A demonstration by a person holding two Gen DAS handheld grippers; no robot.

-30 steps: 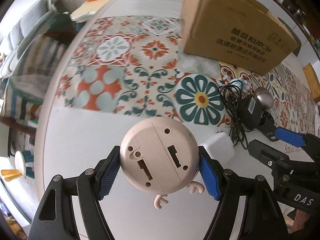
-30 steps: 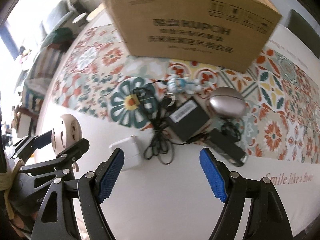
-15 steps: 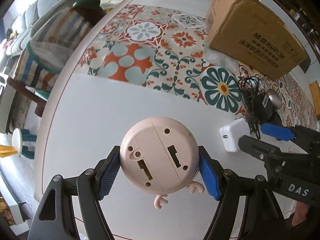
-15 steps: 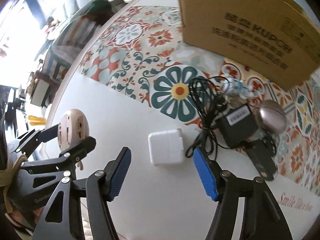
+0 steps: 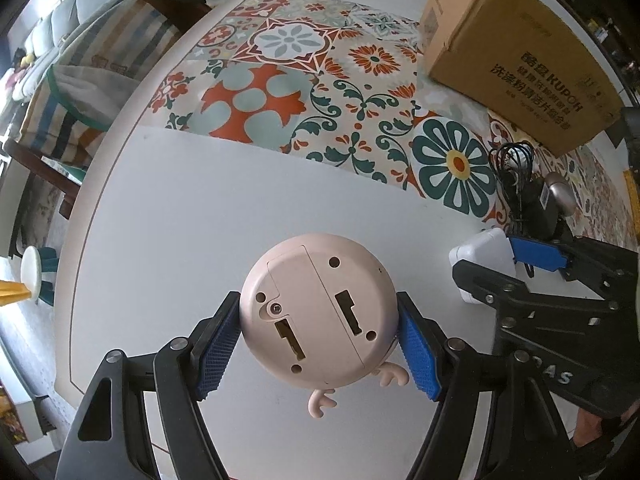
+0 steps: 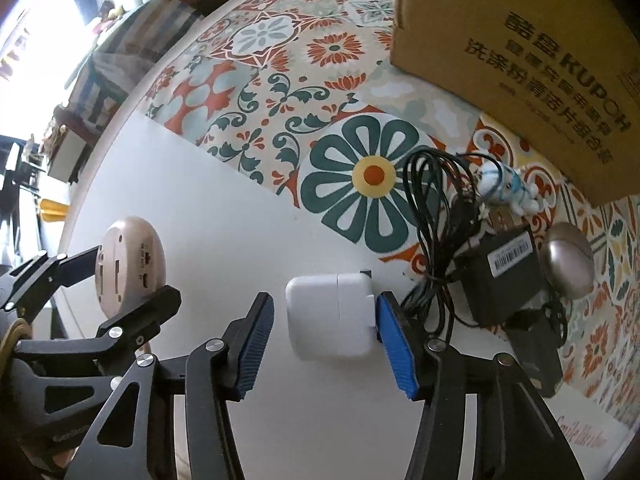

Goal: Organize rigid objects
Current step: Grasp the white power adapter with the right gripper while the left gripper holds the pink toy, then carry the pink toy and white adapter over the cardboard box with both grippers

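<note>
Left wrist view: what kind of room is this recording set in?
Probably a home living or dining area: a round table with a patterned tile-print cloth, a sofa behind it, and a cardboard box.

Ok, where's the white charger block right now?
The white charger block lies on the bare white table, between the open fingers of the right gripper, just left of the black cable bundle.

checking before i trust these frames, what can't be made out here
- Front of the pink round gadget: both views show only its back and side.
- Inside of the cardboard box: top cut off by the right wrist view's edge.
- Black adapter: label print too small; cable bundle overlaps it.
- White charger: whether the right jaws touch it is unclear.
</note>
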